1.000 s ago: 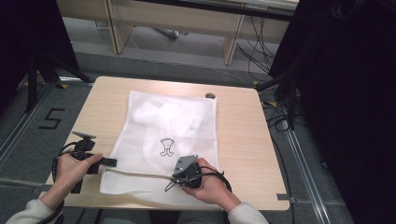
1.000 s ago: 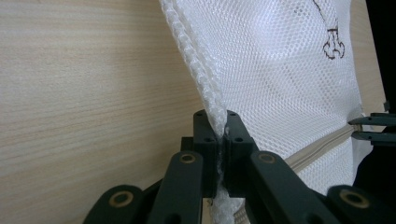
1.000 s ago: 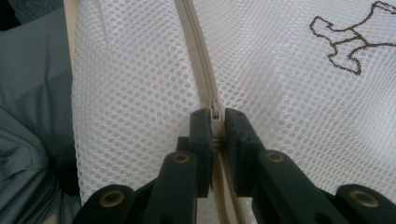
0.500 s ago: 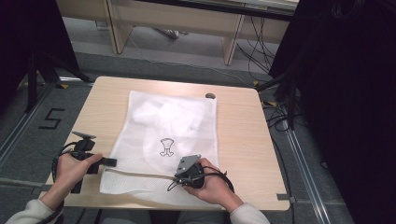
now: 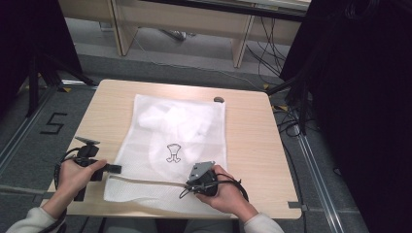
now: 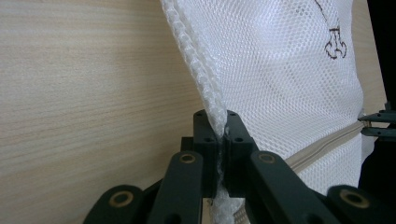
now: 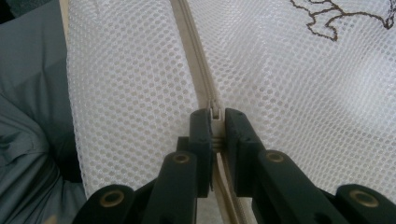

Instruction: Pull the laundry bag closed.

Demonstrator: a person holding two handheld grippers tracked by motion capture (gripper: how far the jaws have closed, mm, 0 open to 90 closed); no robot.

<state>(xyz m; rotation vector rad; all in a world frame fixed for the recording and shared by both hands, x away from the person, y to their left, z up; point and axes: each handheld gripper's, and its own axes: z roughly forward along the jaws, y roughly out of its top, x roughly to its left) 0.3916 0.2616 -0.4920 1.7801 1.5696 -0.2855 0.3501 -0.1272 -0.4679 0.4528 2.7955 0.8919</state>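
Mesh bag [image 5: 177, 145] between both clamped grippers

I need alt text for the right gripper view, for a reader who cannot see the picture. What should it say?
The right gripper, its two black jaws shut, pinches the pull of a beige zipper that runs across a white mesh laundry bag. A brown embroidered mark shows at the top right, and grey fabric lies at the left.

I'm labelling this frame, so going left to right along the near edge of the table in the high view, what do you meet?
Left hand → left gripper → mesh laundry bag → right gripper → right hand.
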